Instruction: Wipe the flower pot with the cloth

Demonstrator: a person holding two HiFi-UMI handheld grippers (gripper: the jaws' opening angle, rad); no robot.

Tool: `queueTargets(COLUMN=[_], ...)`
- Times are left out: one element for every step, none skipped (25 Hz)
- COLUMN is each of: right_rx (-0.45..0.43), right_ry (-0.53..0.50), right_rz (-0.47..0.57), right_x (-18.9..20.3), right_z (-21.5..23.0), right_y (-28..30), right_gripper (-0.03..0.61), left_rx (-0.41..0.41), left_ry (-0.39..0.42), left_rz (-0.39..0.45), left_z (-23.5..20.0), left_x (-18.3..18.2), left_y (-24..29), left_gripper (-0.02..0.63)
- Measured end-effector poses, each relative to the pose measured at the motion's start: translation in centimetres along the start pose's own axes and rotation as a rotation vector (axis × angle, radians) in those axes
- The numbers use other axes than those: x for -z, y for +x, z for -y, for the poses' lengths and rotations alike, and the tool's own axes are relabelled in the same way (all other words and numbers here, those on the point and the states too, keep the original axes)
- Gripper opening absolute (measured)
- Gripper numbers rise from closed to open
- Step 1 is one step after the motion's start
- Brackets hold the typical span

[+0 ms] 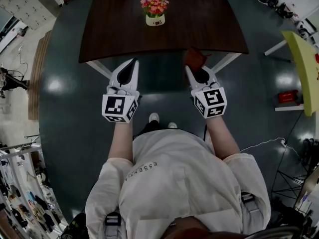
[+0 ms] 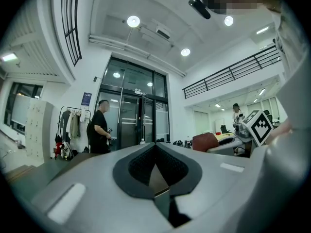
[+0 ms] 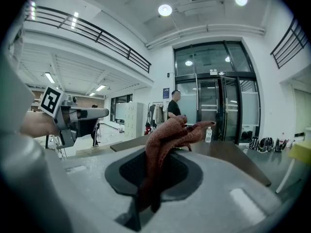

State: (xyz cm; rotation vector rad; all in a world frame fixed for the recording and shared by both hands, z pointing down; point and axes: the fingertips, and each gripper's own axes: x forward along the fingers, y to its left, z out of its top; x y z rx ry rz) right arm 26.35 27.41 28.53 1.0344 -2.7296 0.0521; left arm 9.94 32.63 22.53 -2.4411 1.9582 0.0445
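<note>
Head view shows the flower pot (image 1: 155, 20) at the far side of the worktop (image 1: 199, 29), well apart from both tongs. Now the right tongs (image 1: 193, 69) pinch the red cloth (image 1: 195, 58), and the left tongs (image 1: 132, 63) are pressed together, empty. I judge the wiping is not yet begun.

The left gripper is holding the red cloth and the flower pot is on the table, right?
Not quite. The right gripper, not the left gripper, holds the red cloth, pinched between its jaws in the right gripper view. The flower pot is on the table.
</note>
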Motion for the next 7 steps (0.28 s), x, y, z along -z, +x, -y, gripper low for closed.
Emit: queueTargets(right_rx=[0.0, -0.001, -0.001, -0.002, -0.002, -0.003, -0.004], right_ry=[0.002, 0.002, 0.002, 0.002, 0.001, 0.0, -0.001], right_rz=[0.0, -0.001, -0.001, -0.002, -0.002, -0.003, -0.004], right_x=[0.05, 0.1, 0.13, 0.15, 0.16, 0.16, 0.15], right_z=[0.08, 0.12, 0.12, 0.1, 0.07, 0.04, 0.0], right_y=[0.06, 0.1, 0.12, 0.12, 0.13, 0.14, 0.15], right_gripper=[0.052, 0.052, 0.052, 0.052, 0.052, 0.052, 0.052], left_rx=[-0.001, -0.002, -0.003, -0.005, -0.006, -0.007, -0.008], left_ry=[0.0, -0.001, -0.001, -0.002, -0.003, -0.004, -0.005], left_rz=[0.0, 0.0, 0.0, 0.0, -0.001, -0.001, -0.001], left_z=[-0.02, -0.05, -0.08, -0.11, -0.15, -0.19, -0.23], left_x=[0.05, 0.1, 0.14, 0.16, 0.18, 0.19, 0.2], left_y=[0.06, 0.08, 0.07, 0.04, 0.0, -0.03, -0.06], left_gripper=[0.015, 0.015, 0.015, 0.015, 0.015, 0.015, 0.015])
